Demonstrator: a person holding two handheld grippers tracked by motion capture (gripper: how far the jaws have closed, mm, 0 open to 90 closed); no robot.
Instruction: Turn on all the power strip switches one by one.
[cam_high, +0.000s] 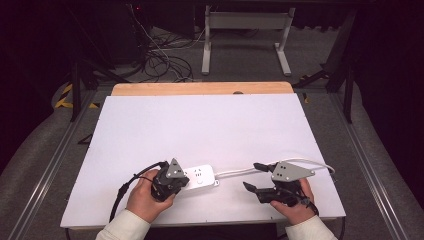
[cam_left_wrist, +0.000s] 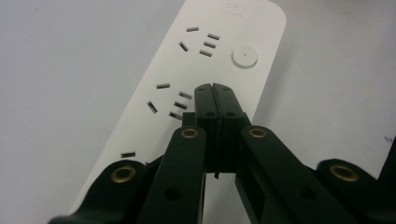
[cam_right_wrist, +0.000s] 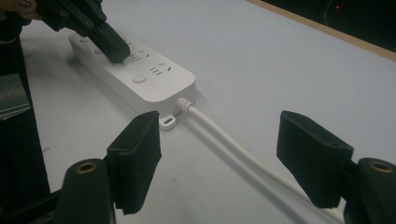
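White power strip lies flat on the counter at approx 6 o'clock, near the front edge, w/ its white cable running off toward 3 o'clock. Left gripper has its jaws pressed together w/ nothing between them, tips resting on or just above the strip's face beside the middle socket group; contact can't be confirmed. Right gripper is spread wide, jaws either side of the cable but apart from it, pinching nothing. Handling, as a guess: strip is a rigid, smooth plastic shell, fairly light, so it'll likely slide on the slick counter if pushed sideways; pressing down from the top should pin it. Best hold is across the narrow width of the body or near the cable end by the small mounting tab. Cable looks flexible yet springy, prob. tugs the strip if pulled. Round button sits near the far socket; avoid bumping. Hidden: strip's near end under the left gripper, plug end of the cable behind the right gripper, brand text too small to read.
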